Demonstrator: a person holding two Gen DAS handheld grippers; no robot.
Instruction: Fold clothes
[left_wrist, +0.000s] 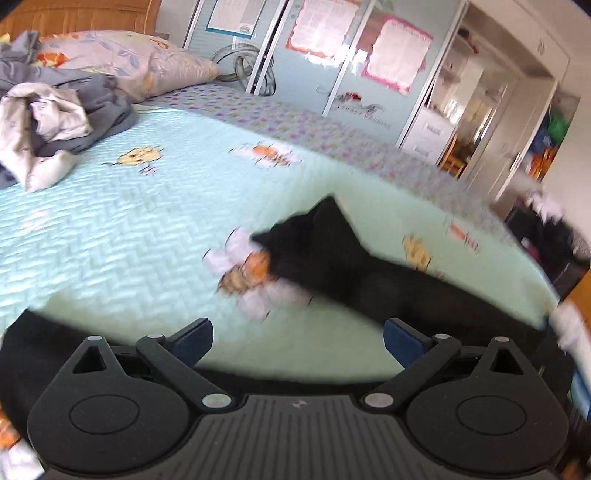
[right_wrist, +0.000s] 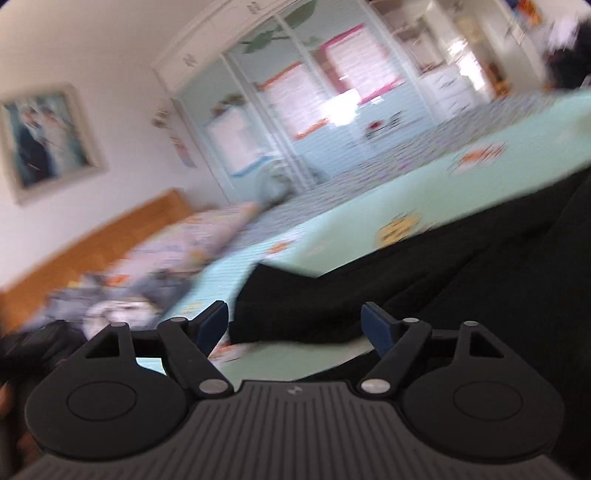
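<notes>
Left hand-held gripper (left_wrist: 298, 341), jaws spread wide, nothing between them. Right hand-held gripper (right_wrist: 294, 325) likewise parted and empty, rolled to one side.

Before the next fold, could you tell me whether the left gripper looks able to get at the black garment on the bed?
Probably yes: the left gripper is open, and nothing lies between it and the black garment.

Black garment (left_wrist: 332, 254) cut off by lower frame edge, outline smeared; pillow (right_wrist: 192, 240) and wardrobe doors (right_wrist: 295, 122) motion-blurred.
</notes>
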